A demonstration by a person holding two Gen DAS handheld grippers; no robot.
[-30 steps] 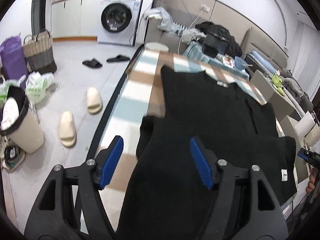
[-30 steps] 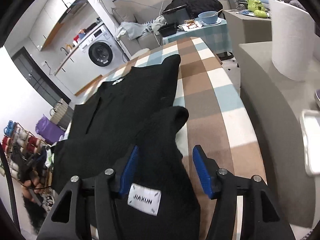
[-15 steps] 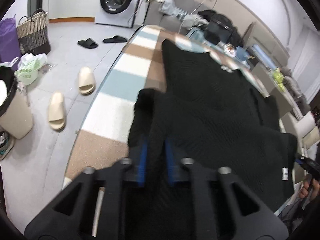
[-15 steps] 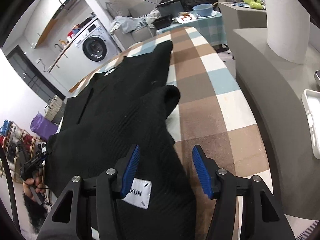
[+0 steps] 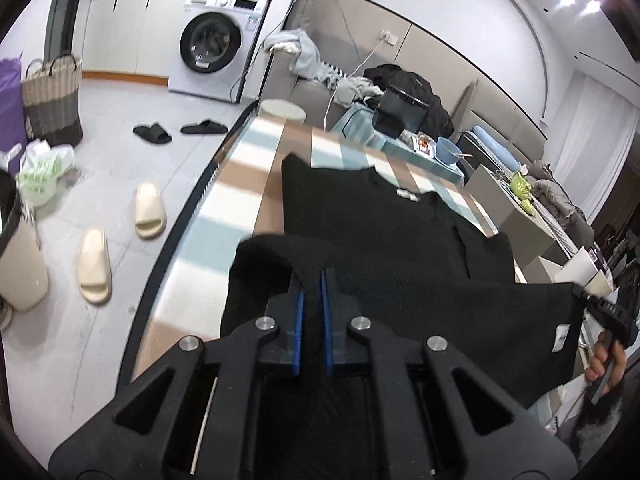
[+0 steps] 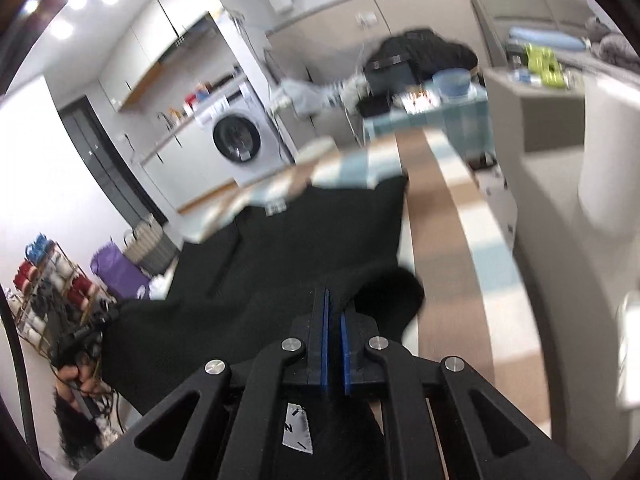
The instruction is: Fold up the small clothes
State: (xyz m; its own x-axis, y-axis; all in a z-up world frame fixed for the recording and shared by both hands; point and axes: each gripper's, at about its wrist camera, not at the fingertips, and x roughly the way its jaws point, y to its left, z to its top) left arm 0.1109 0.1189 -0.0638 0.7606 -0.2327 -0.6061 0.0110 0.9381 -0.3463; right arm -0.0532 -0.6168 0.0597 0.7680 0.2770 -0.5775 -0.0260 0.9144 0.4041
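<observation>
The black garment (image 5: 384, 236) is spread on a checked table (image 5: 248, 184), its long axis running straight ahead of both grippers, the neck label at the far end and the hem at the near end. The left gripper (image 5: 311, 280) is clamped on the near left corner of the hem, blue pads pressed together with cloth pinched between them. The right gripper (image 6: 334, 304) is likewise clamped on the near right corner, a white tag (image 6: 298, 428) hanging just below its jaws. The near edge is seen lifted off the table between the two grippers, a fold of cloth bulging beside each.

Left of the left gripper, cream slippers (image 5: 120, 240) are seen on the floor, with black sandals (image 5: 176, 130) and a washing machine (image 5: 216, 44) farther ahead. Beyond the garment's far end a second small table with a blue bowl (image 5: 450, 150) is seen. Right of the right gripper a grey counter (image 6: 568, 216) runs alongside, blurred. Nothing lies on the garment ahead of the jaws.
</observation>
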